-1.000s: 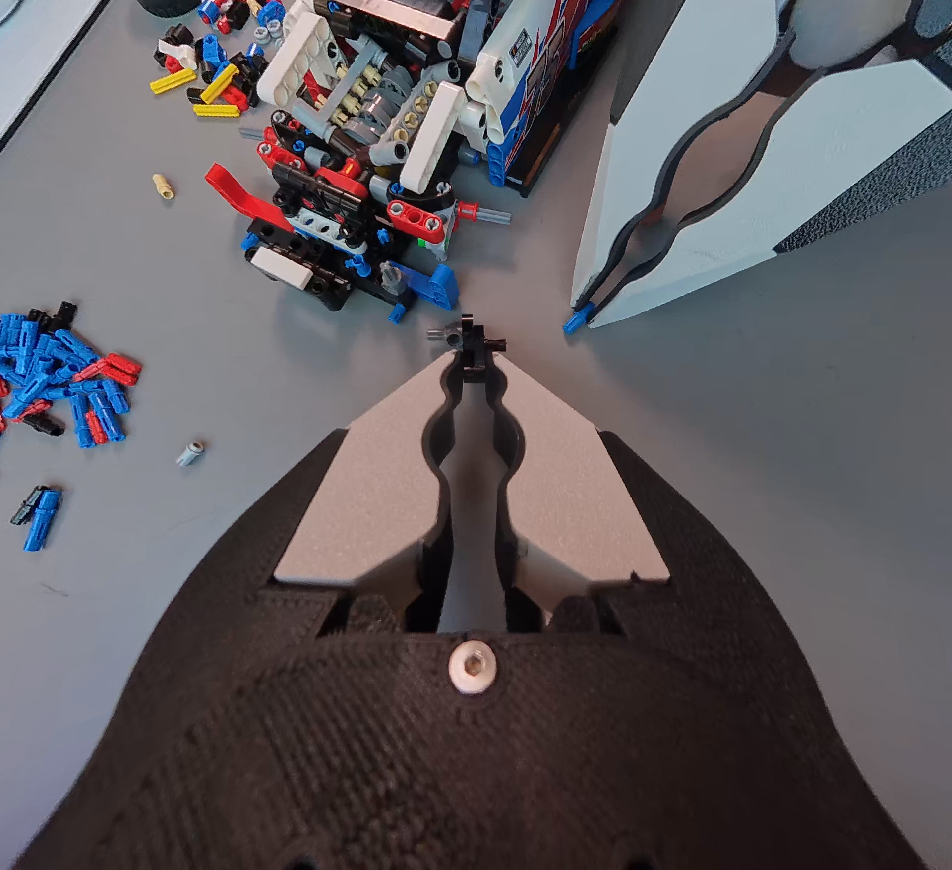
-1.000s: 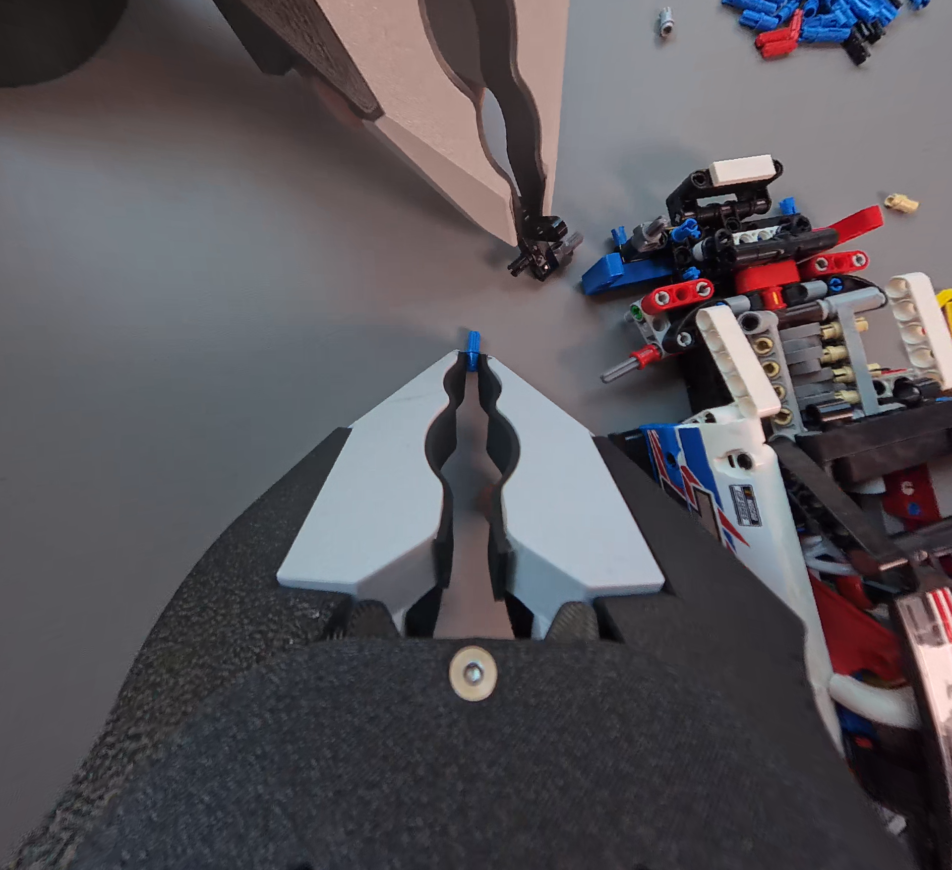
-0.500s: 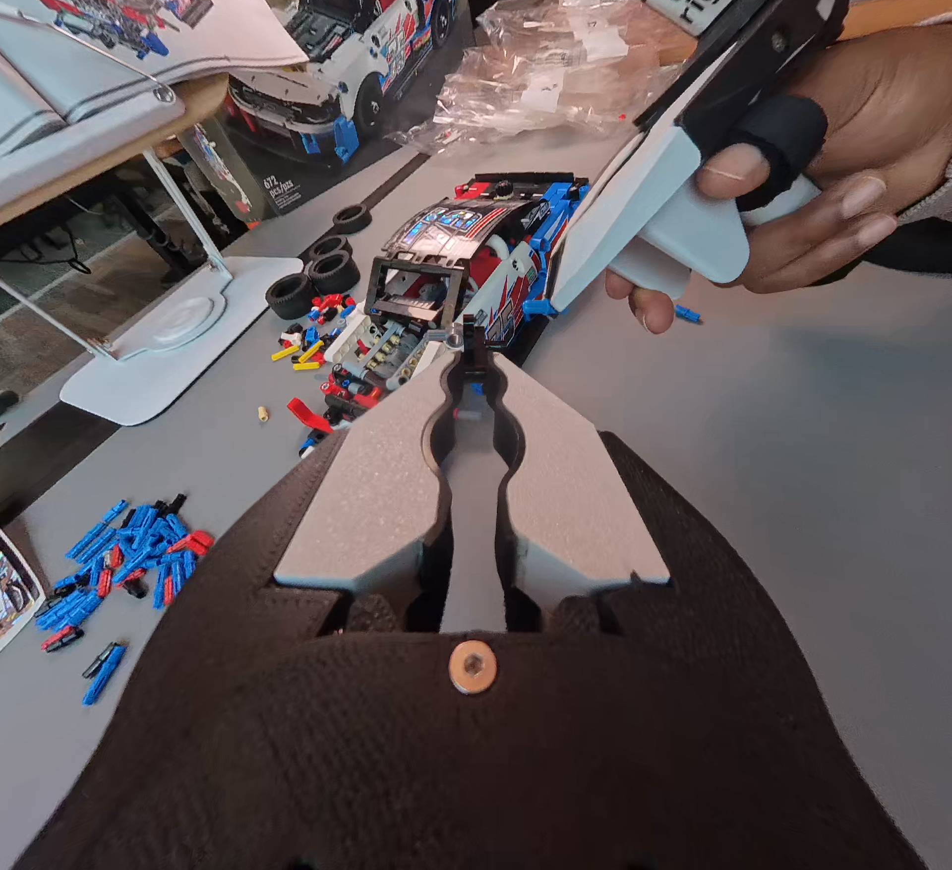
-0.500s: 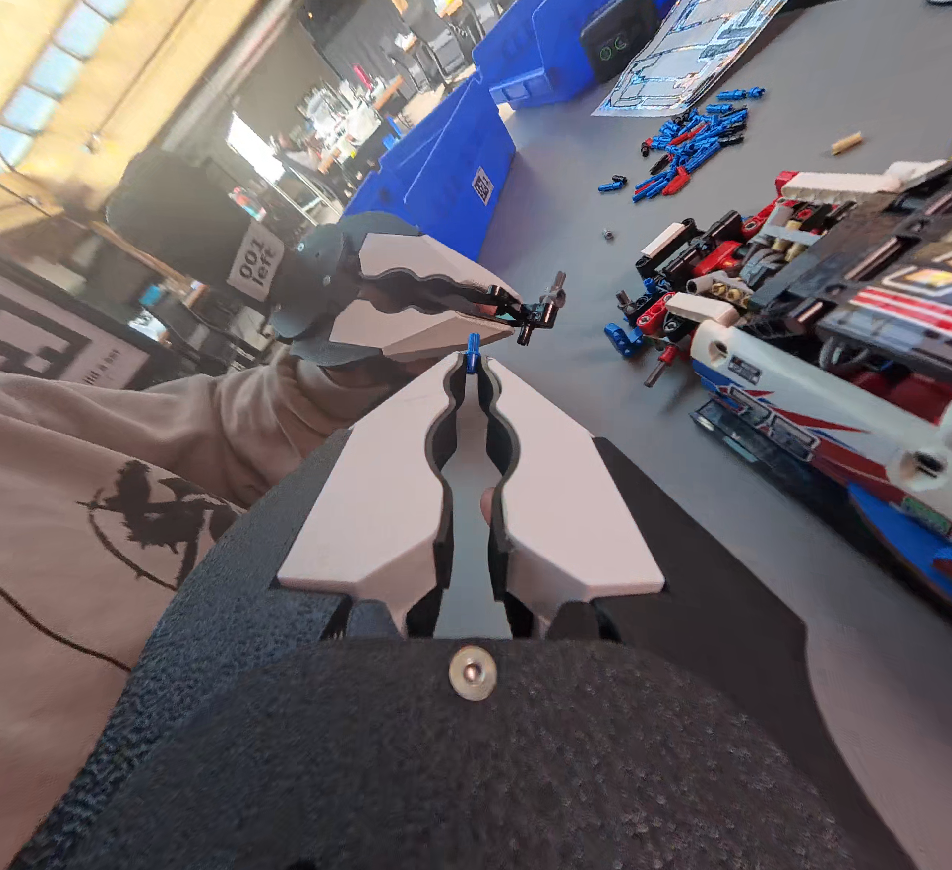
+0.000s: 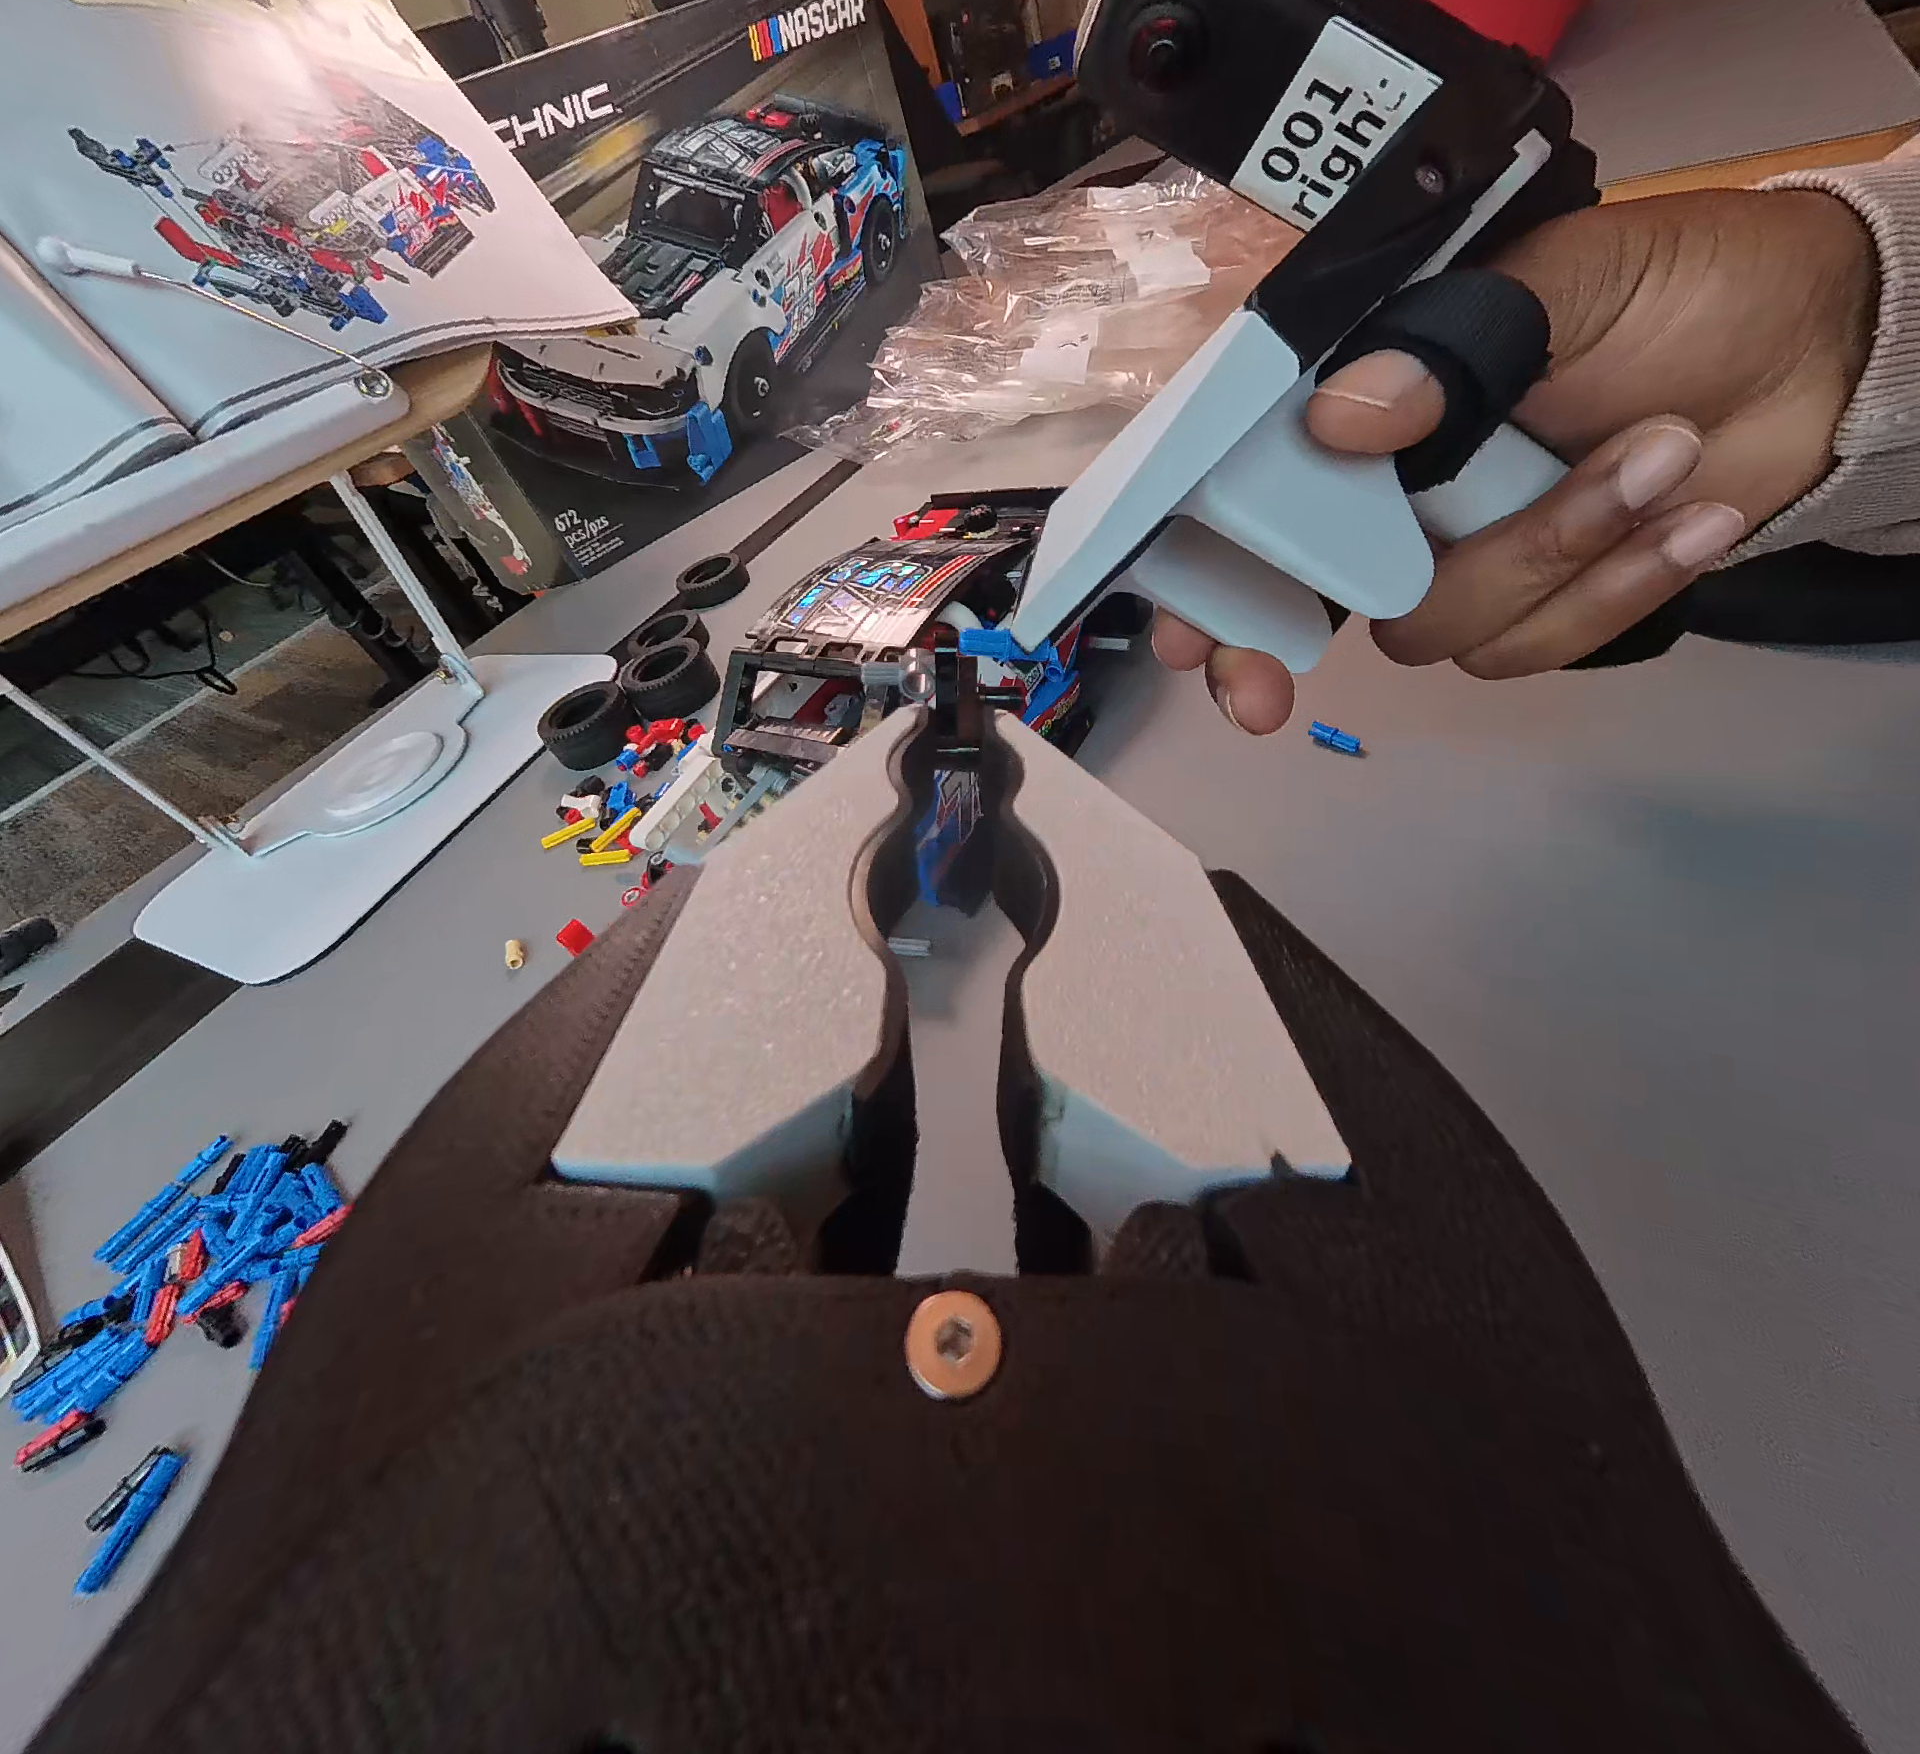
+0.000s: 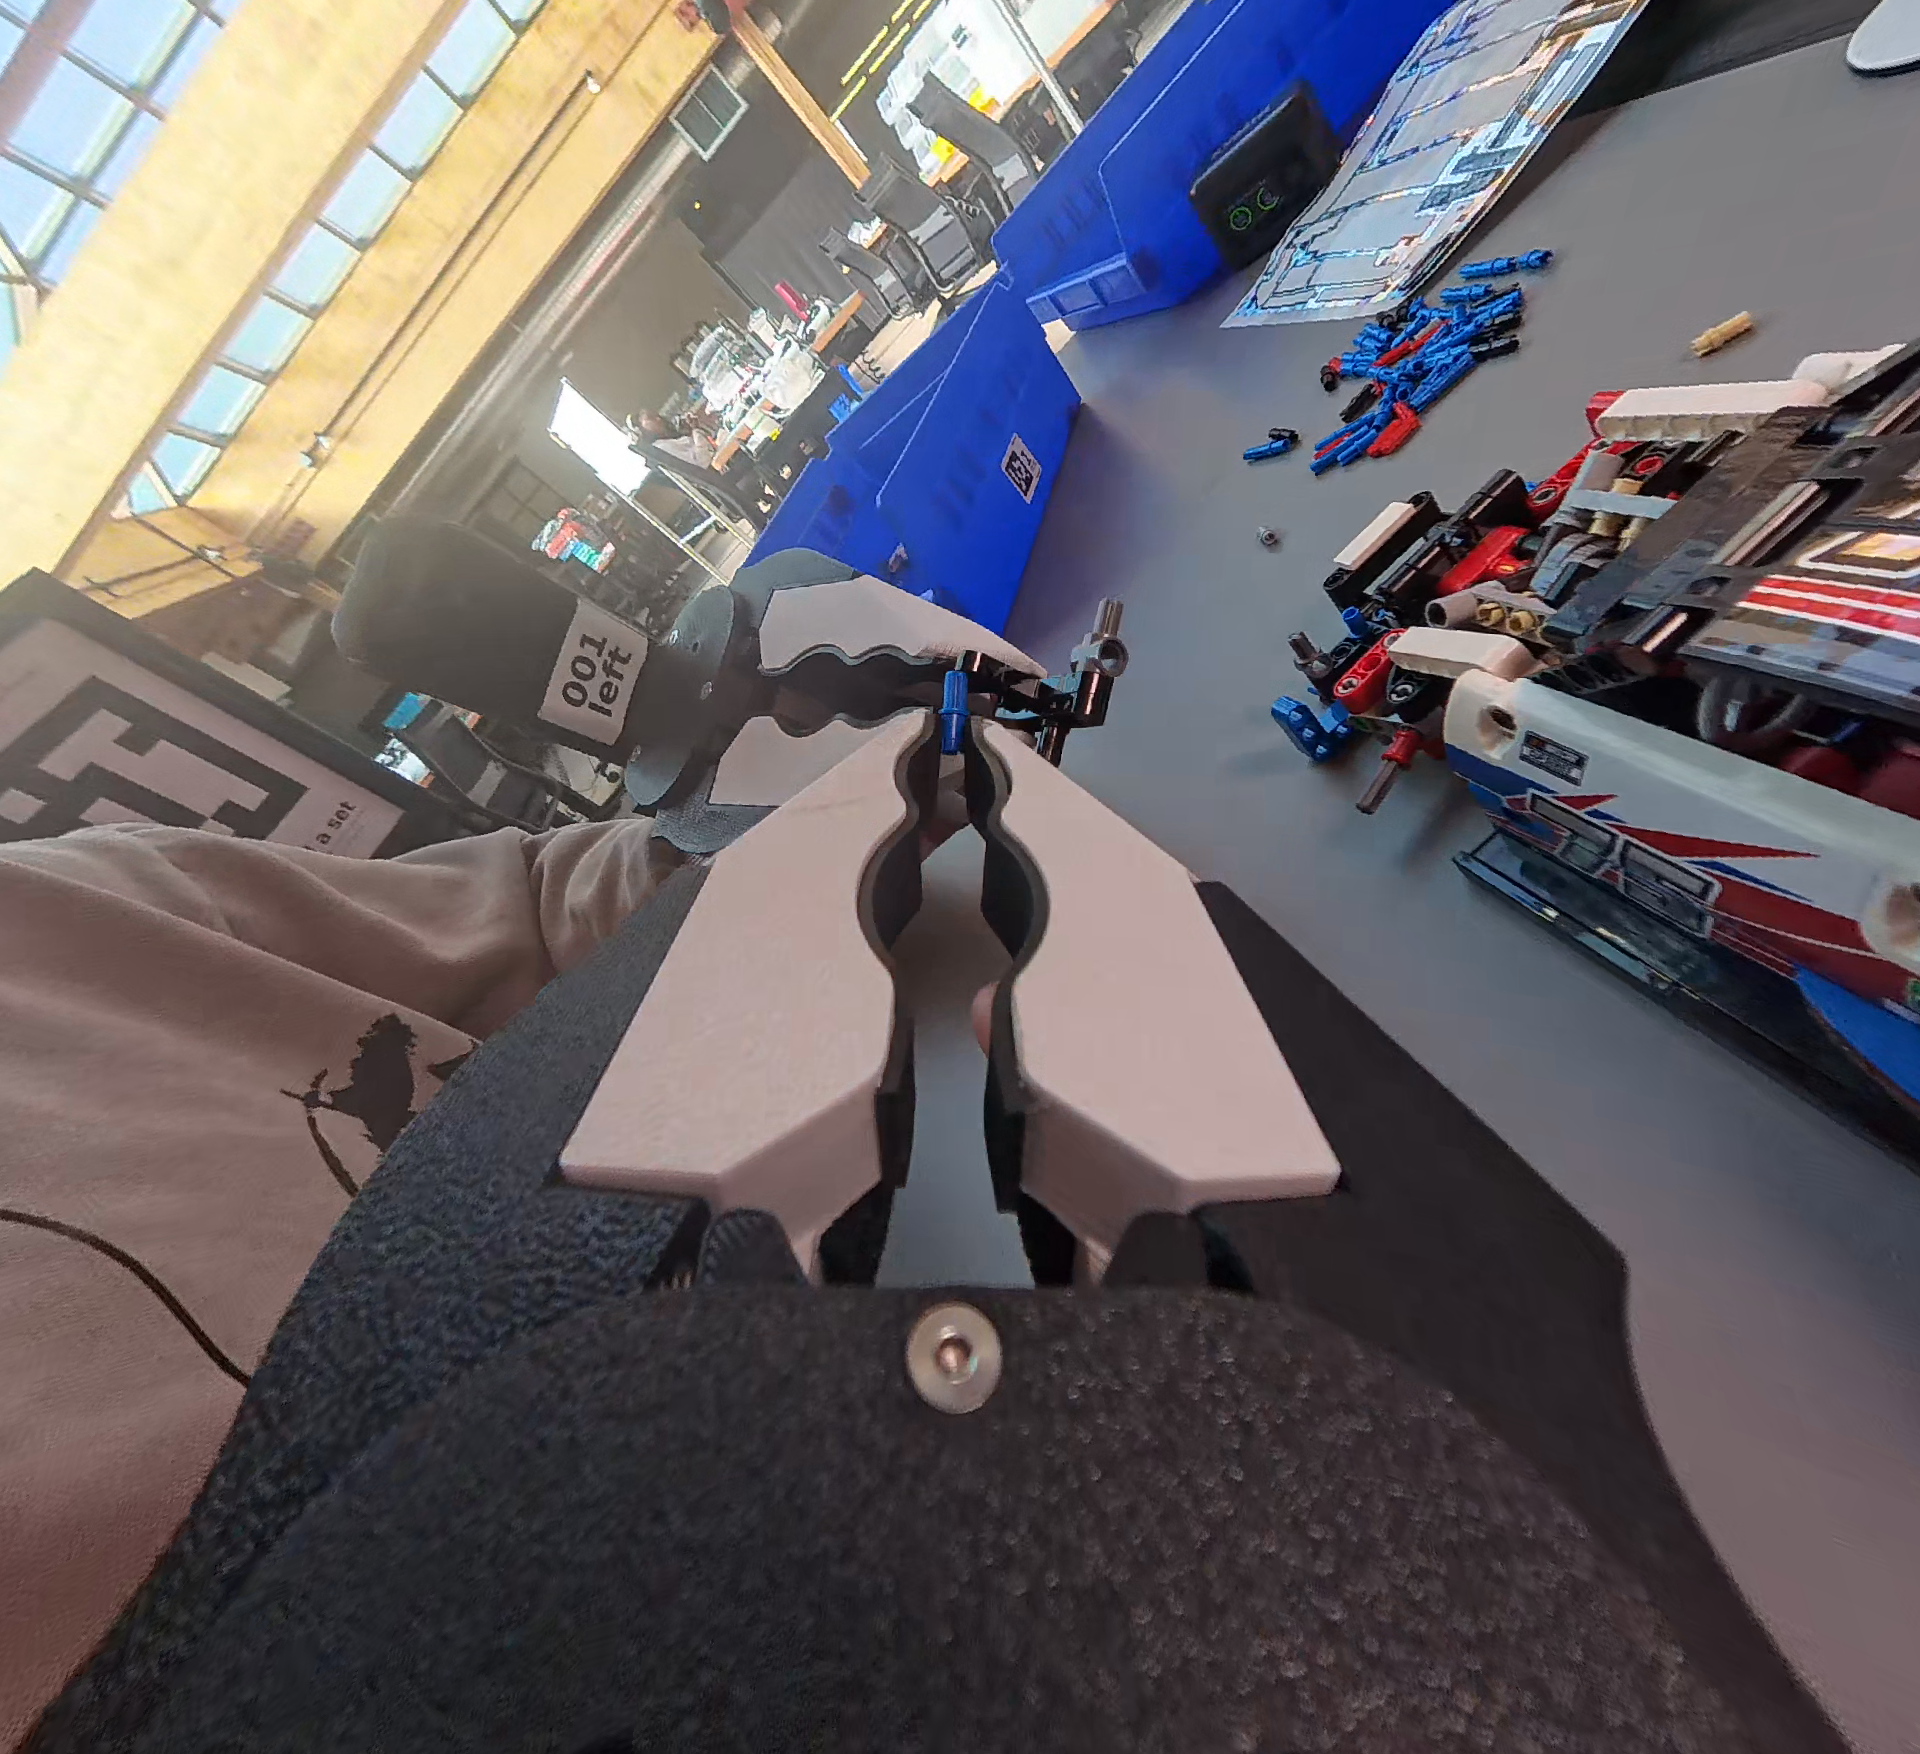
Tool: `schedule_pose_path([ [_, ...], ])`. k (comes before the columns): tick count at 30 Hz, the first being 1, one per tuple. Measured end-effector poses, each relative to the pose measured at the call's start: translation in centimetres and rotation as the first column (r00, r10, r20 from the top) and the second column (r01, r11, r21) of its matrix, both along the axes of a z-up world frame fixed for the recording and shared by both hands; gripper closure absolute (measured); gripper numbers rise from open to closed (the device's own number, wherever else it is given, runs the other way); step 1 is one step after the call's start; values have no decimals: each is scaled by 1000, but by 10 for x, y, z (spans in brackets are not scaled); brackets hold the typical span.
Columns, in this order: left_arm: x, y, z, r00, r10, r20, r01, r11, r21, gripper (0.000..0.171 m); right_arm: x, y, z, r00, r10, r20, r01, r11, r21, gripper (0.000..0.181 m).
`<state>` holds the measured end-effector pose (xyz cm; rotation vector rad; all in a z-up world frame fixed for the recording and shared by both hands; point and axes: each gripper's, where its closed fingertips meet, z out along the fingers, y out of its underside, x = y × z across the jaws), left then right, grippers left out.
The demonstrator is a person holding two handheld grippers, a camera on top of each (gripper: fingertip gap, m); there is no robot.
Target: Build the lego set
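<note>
Pin-joining step, mid-air above counter (image 5: 1558, 977): left gripper (image 5: 951, 725) clamps black connector piece (image 5: 951, 686); right gripper (image 6: 951, 736) pinches blue pin (image 6: 950, 717). Pin tip meets connector; next needs hole alignment, straight push.

Grey table (image 5: 1558, 1029) bears lego car (image 5: 894, 603), loose pins (image 5: 197, 1257), tyres (image 5: 634, 696)

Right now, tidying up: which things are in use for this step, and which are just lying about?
In use: blue pin in right gripper; black piece in left gripper; car.
Lying about: tyres, plastic bags, box, pin pile.
</note>
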<state>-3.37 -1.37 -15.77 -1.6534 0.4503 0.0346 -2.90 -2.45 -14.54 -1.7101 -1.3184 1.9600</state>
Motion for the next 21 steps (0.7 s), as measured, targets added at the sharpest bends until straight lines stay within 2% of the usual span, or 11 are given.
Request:
schedule_pose_path([
  [14,0,0,4,1000,3,17,-3,1000,19,165,-1,-1,3,1000,15,5,-14,981,-195,180],
  [18,0,0,5,1000,3,3,-4,1000,24,165,-1,0,3,1000,11,6,-10,979,-205,180],
  [21,0,-1,5,998,14,-59,-11,999,37,165,0,-1,4,1000,16,7,-14,973,-230,180],
])
